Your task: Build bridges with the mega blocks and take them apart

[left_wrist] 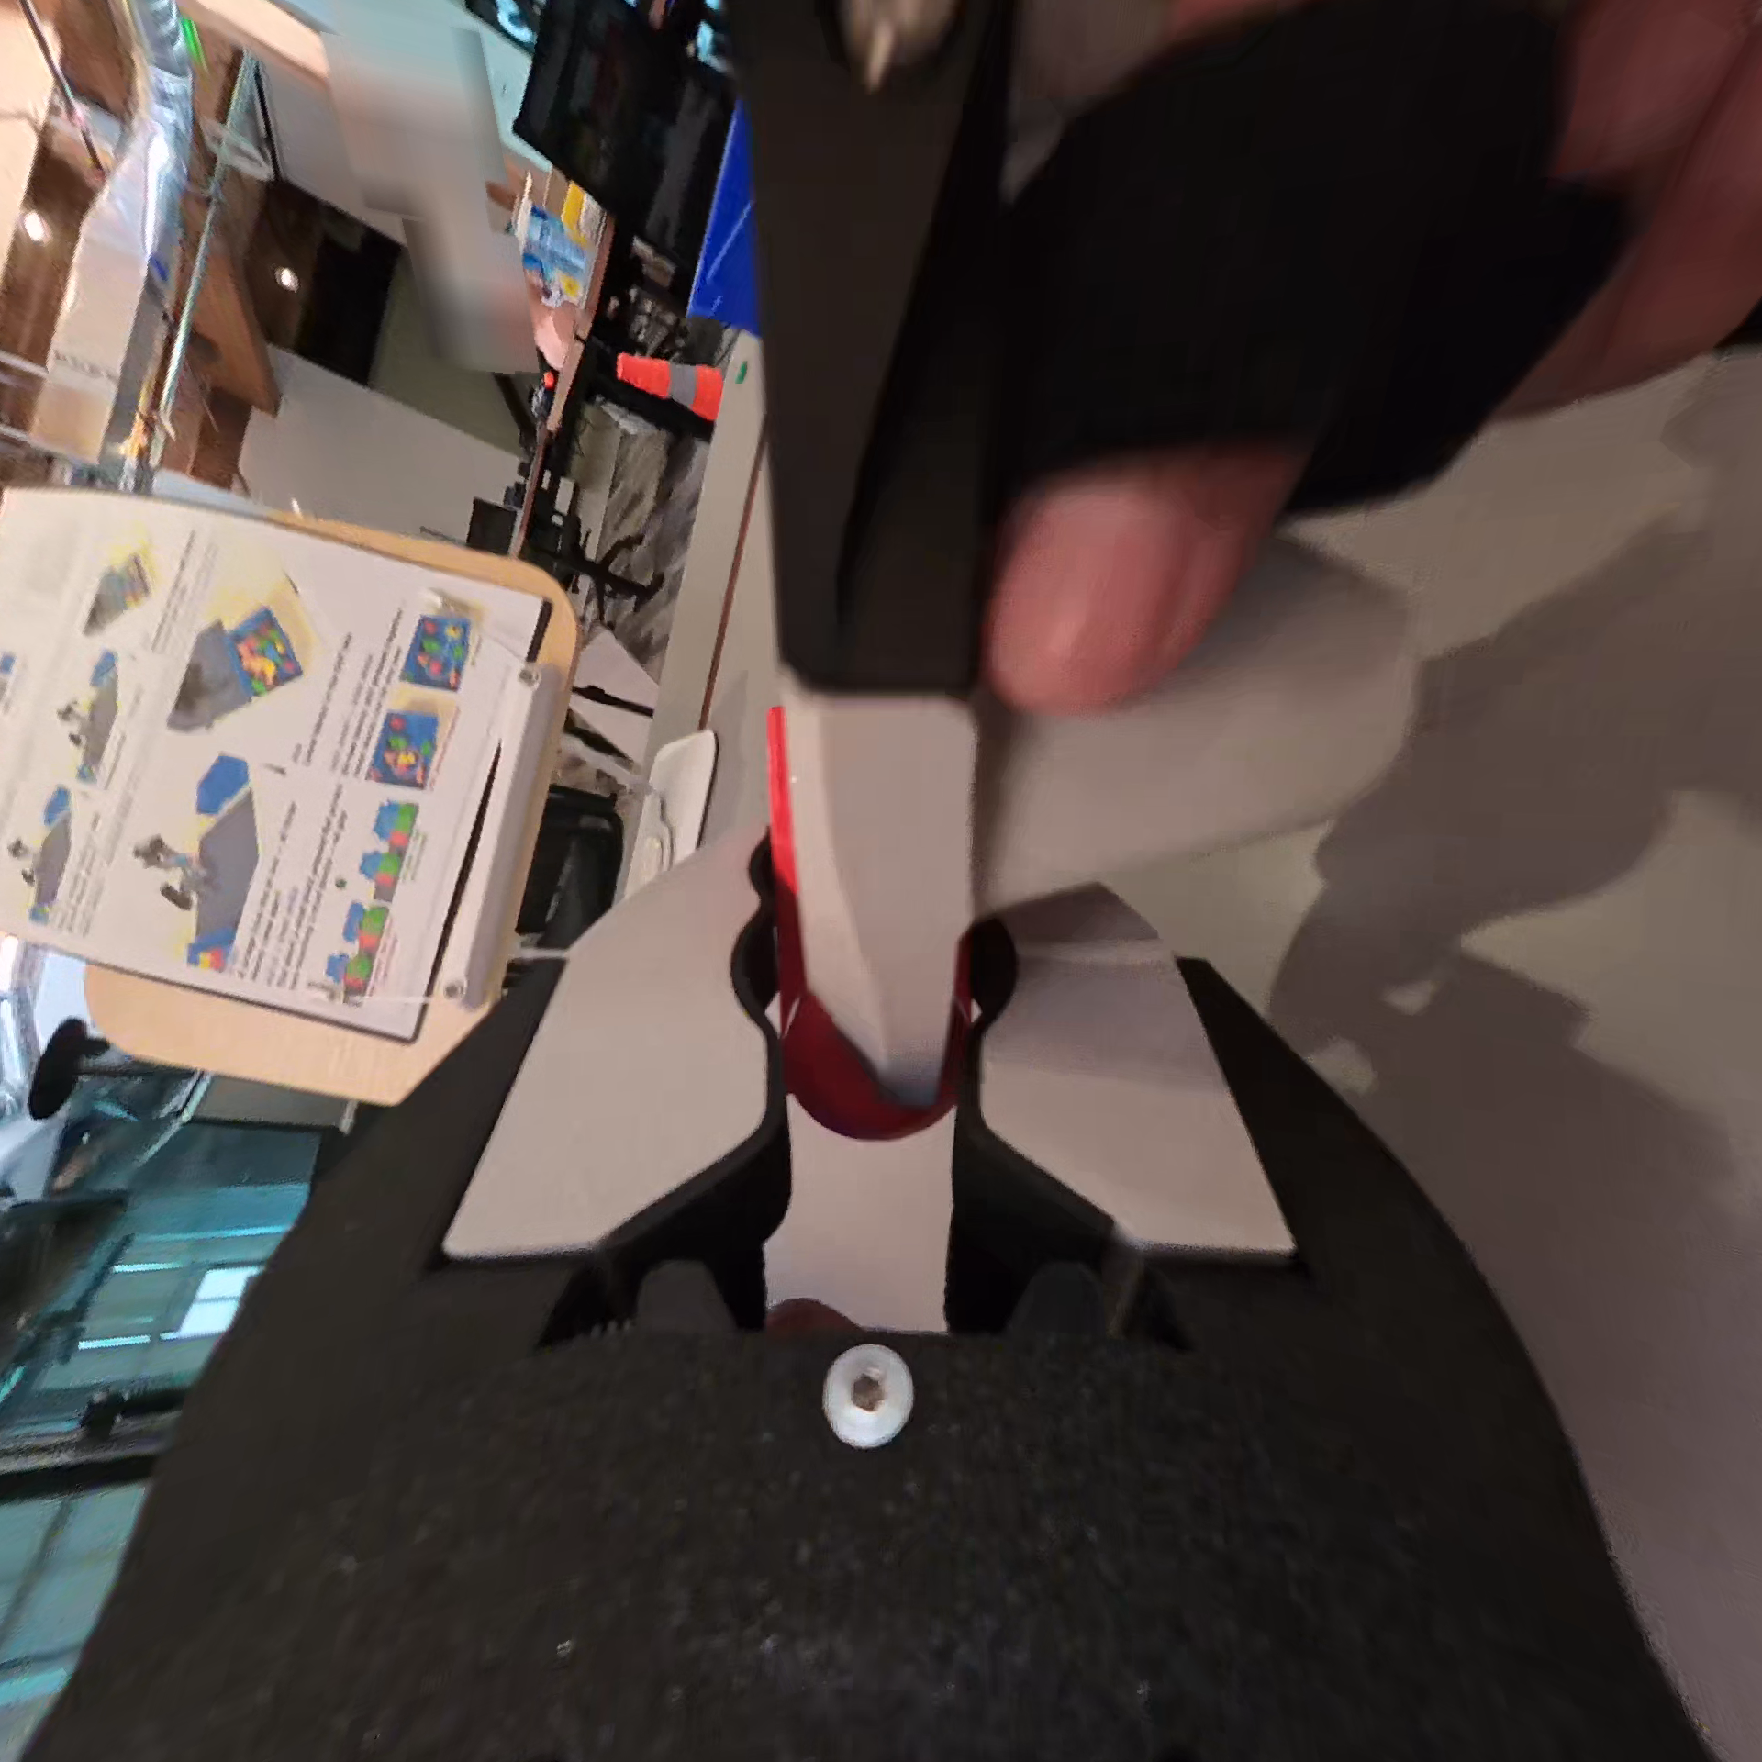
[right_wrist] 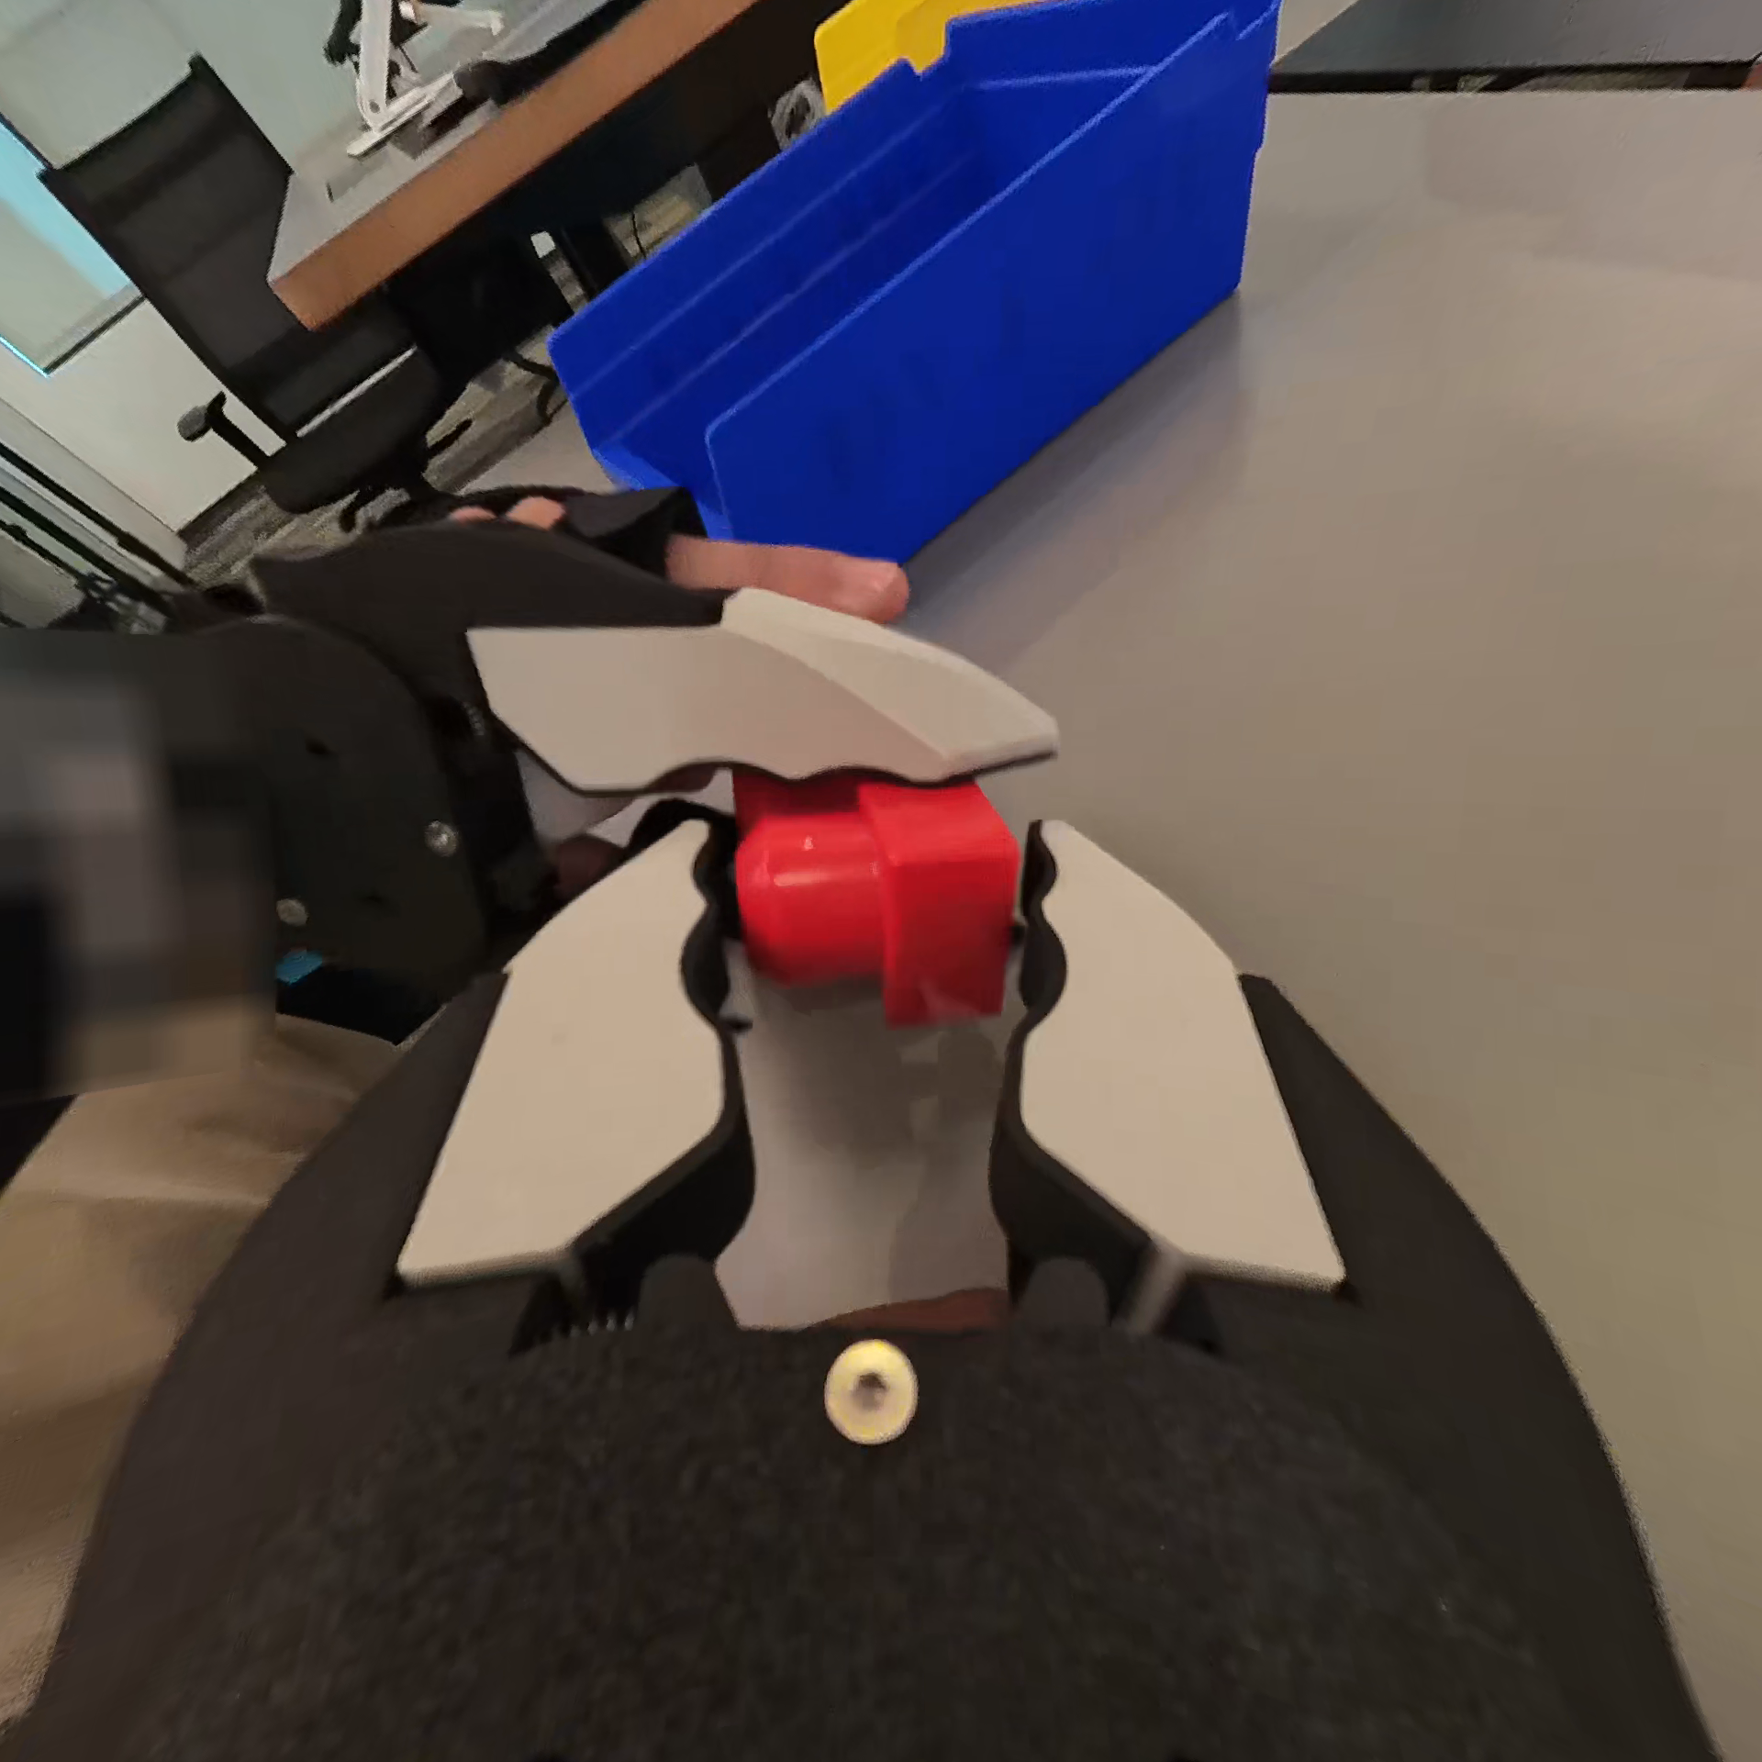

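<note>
A red mega block lies sideways between the two grippers above the grey table, its round stud pointing left. My right gripper is shut on its sides. My left gripper comes in from the left of the right wrist view, one grey finger lying over the block's top; its other finger is hidden. In the left wrist view, my left gripper is shut on the red block, seen from its hollow end. The right gripper's grey finger reaches down to it from above.
A blue bin stands on the table behind the block, with a yellow bin behind it. A gloved hand holds the right gripper. A picture sheet on a wooden board stands at the left. An office chair is beyond the table.
</note>
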`<state>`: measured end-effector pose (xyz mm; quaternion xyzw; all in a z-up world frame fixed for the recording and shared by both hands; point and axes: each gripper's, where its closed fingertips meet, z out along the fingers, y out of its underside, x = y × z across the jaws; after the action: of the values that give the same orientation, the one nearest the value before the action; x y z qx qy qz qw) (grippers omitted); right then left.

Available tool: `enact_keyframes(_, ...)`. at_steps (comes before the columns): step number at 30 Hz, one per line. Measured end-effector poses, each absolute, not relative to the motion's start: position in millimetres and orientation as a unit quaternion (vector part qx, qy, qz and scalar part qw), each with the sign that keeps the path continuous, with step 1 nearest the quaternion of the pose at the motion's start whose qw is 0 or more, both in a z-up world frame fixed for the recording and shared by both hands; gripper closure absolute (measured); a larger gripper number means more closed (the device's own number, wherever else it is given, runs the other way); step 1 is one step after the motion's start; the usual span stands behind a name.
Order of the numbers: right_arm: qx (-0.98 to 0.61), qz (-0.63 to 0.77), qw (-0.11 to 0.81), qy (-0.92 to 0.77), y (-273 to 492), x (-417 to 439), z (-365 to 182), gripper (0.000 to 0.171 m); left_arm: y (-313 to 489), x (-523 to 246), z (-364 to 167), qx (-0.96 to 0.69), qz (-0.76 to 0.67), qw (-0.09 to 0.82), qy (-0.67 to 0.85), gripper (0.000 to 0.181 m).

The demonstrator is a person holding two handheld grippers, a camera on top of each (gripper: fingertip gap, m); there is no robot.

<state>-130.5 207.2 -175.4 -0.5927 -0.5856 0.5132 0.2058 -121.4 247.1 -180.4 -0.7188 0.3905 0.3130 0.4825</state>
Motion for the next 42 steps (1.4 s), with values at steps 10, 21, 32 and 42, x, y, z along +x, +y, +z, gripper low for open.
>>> enact_keyframes(10, -0.602, 0.503, 0.216, -0.582, 221.2, -122.8, -176.3, 0.120, 252.7, -123.2, -179.6, -0.704, 0.354, 0.491, 0.371, 0.140)
enact_keyframes(21, -0.647, 0.420, 0.379, -0.511, 299.9, -66.2, -164.1, 0.120, 206.3, -191.4, -168.4, -0.790, 0.225, 0.564, 0.084, 0.121)
enact_keyframes(32, -0.698, 0.329, 0.493, -0.401, 369.3, 11.4, -156.9, 0.119, 187.9, -203.8, -191.8, -0.796, 0.080, 0.583, -0.139, 0.083)
enact_keyframes(42, -0.785, 0.151, 0.482, -0.360, 537.1, 79.6, -143.0, 0.119, 187.3, -192.3, -184.7, -0.788, 0.060, 0.601, -0.123, 0.091)
